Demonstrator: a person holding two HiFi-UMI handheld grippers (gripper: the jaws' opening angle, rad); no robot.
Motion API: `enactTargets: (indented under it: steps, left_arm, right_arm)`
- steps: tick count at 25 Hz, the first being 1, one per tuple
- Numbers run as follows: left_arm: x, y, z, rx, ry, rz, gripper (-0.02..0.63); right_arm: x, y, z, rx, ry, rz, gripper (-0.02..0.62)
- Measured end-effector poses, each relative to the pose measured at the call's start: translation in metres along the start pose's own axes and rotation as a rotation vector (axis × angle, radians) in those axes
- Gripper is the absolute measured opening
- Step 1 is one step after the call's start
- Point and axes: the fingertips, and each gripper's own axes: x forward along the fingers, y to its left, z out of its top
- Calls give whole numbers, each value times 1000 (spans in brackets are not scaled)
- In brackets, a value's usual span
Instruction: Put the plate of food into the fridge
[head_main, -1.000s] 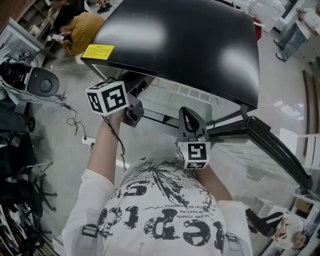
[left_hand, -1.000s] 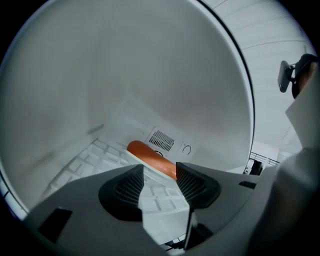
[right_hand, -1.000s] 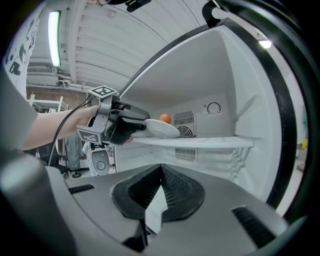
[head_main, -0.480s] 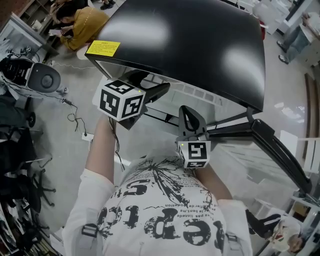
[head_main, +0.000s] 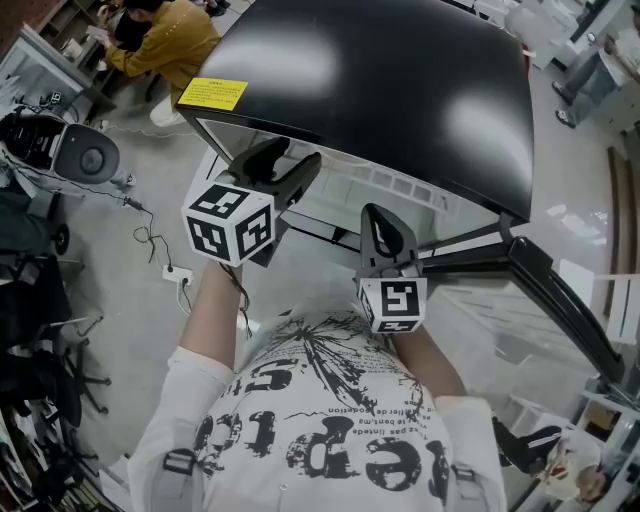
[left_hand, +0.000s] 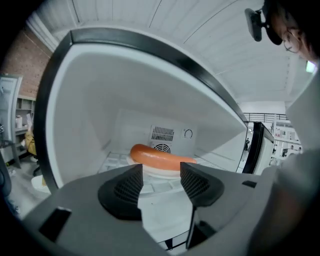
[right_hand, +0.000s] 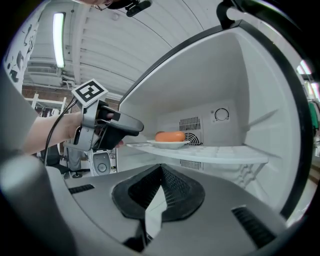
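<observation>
A white plate (left_hand: 161, 171) with an orange sausage (left_hand: 160, 157) sits on the shelf (right_hand: 220, 152) inside the open fridge (head_main: 380, 80), near the back wall's vent. From the right gripper view the plate (right_hand: 169, 145) and sausage (right_hand: 170, 136) rest on the shelf's left part. My left gripper (left_hand: 161, 174) points into the fridge in front of the plate. Its jaws stand apart and are closing, with nothing between them. It hovers at the fridge's front edge (head_main: 290, 162). My right gripper (right_hand: 161, 172) is shut and empty, lower, before the opening (head_main: 378, 225).
The fridge door (head_main: 560, 300) stands open to the right. A person in a yellow top (head_main: 170, 45) sits on the floor at the far left. A round grey device (head_main: 85, 160), cables and black chairs stand on the left.
My left gripper has drawn back from under the fridge's top towards me and its jaws now show spread at the front edge. The right gripper has stayed put.
</observation>
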Motion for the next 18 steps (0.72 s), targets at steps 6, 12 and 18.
enactTargets:
  steps: [6,12,18]
  left_arm:
    - [-17,-12,-19,36,-116,82,23]
    - [-29,-18,-35,35,-170,80,6]
    - [-33,-33,-58,31,-169,-19,6]
  right_arm:
    - [2,4,11,-3,-19,-15,2]
    - [0,10,26,-16,-55,-73,2]
    - [-2,19,28,-34,-60,-114,1]
